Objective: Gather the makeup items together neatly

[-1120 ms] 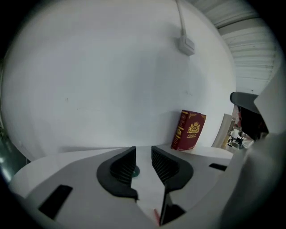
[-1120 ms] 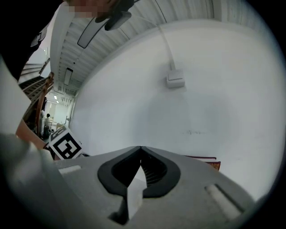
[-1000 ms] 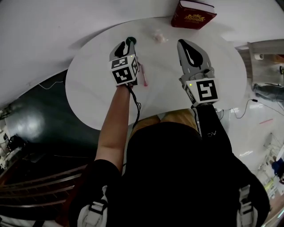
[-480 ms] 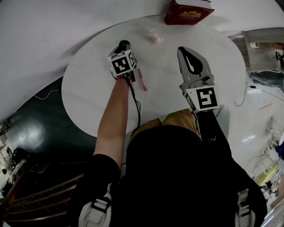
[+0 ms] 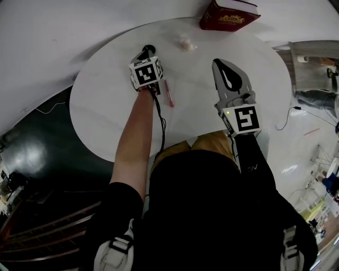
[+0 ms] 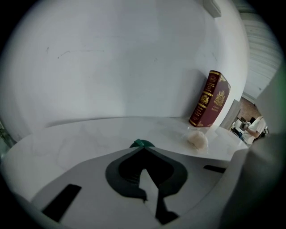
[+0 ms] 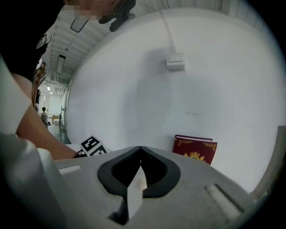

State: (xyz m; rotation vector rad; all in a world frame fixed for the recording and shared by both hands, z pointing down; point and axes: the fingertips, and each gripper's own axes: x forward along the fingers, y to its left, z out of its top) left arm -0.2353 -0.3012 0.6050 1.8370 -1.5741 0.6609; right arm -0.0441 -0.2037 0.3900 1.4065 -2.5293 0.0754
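Lowered to the glossy white round counter, left hand-held gripper has just closed, clenched tips meeting at a small green disc; slim pink stick beside; right hand-held gripper clenched, empty, over open counter

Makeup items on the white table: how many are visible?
3: a dark green item farthest left, a slim pink stick nearer the person, a pale puff by the red book. More may be hidden.
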